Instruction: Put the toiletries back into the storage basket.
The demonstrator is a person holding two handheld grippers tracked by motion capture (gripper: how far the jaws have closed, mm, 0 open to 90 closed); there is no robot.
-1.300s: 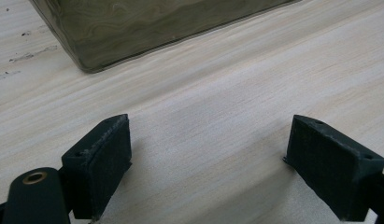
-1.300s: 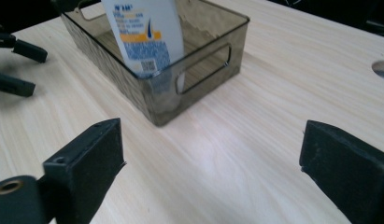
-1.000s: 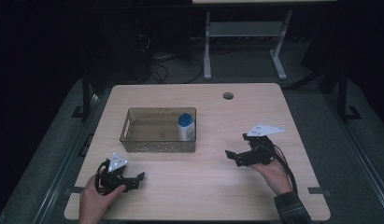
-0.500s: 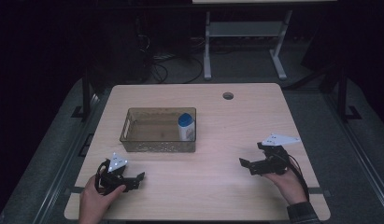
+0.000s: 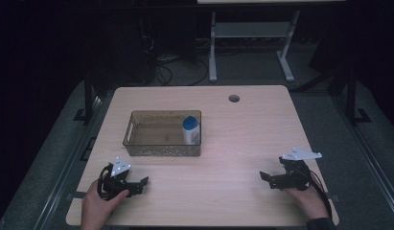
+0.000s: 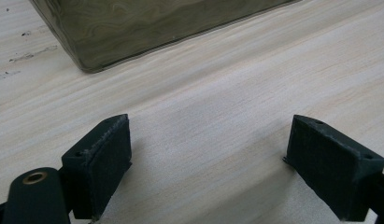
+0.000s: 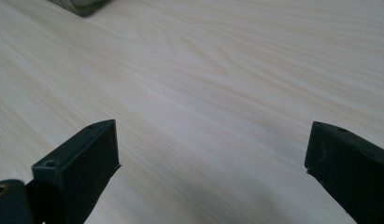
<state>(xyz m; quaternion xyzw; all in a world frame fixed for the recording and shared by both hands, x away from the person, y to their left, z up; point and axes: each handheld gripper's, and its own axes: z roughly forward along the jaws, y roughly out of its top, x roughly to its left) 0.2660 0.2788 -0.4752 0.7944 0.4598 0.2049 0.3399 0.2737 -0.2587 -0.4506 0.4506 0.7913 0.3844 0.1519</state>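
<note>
bottle (image 5: 190, 130) in bin (image 5: 137, 125) | well apart from both grippers' fingers (image 6: 103, 161)

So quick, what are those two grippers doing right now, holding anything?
Left gripper: open, holding nothing.
Right gripper: open, holding nothing.

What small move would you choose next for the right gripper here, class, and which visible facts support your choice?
Probably rest: set the right gripper down on the table near its front edge. Its jaws stand wide apart with bare wood between them, and it sits well away from the bin, where the white bottle with the blue cap already stands upright in the right end. The left gripper is likewise open and holds nothing.
</note>
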